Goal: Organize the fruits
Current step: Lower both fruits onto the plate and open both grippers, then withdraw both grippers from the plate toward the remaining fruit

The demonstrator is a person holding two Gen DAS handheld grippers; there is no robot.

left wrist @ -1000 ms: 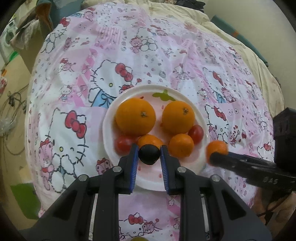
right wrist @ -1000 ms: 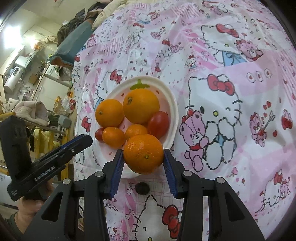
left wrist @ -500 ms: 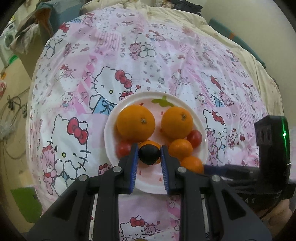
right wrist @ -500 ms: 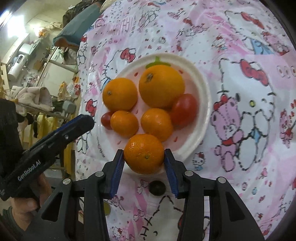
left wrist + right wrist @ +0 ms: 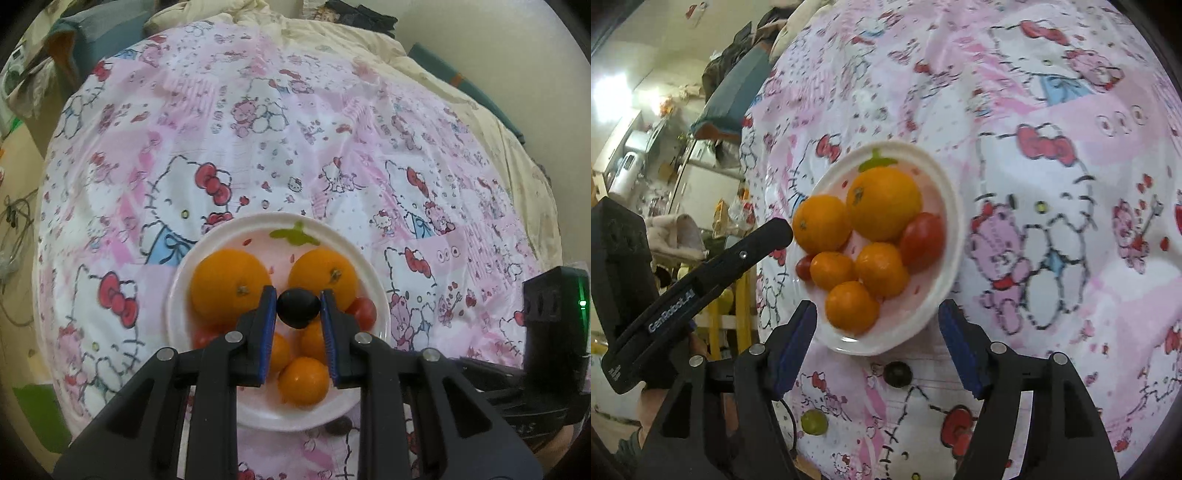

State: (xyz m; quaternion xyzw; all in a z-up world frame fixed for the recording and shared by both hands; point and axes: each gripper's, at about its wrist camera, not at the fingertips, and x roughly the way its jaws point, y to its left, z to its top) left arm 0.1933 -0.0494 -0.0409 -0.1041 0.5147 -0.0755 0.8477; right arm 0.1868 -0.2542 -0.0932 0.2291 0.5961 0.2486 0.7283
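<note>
Left wrist view: left gripper (image 5: 298,308) clamped on dark plum (image 5: 298,308), held above the plate (image 5: 380,295). Right gripper (image 5: 877,332): jaws have just been opening, pads clear of small orange (image 5: 852,306) lying at plate's near edge w/ other fruit. Second dark fruit (image 5: 897,373) on tablecloth (image 5: 1052,129) just beside plate's near rim. Cloth towards far edge bare.

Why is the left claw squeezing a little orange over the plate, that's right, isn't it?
Not quite. The left claw is squeezing a small dark, nearly black fruit, not an orange, over the plate. The left wrist view shows it between the blue pads.
</note>
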